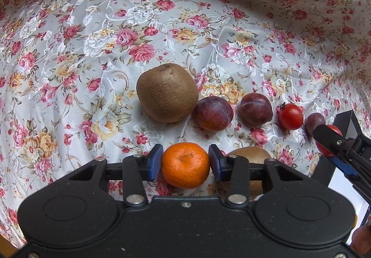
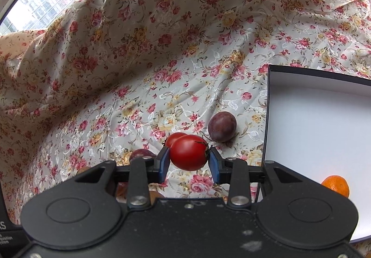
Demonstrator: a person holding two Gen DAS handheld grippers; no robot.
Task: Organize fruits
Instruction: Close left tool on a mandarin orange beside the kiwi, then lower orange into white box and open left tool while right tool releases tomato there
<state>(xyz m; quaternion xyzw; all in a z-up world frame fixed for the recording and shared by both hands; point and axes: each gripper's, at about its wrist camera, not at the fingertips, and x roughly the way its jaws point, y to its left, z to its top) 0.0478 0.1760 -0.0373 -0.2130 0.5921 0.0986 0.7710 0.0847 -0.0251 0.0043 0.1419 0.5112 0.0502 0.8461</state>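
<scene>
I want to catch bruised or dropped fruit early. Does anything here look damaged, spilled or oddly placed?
Nothing stands out. The left gripper holds a whole mandarin, the right gripper a whole tomato. The kiwi and plums lie intact on the floral cloth.

rumpled floral tablecloth (image 1: 97,54), window (image 2: 41,1) with buildings outside

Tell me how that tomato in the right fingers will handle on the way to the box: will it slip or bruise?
The tomato looks glossy and rounded, so it could slip or twist in the right gripper. The fingers pinch it only at its ends, so a harder squeeze might split its thin skin. Once set down in the white box, it will probably roll.
</scene>
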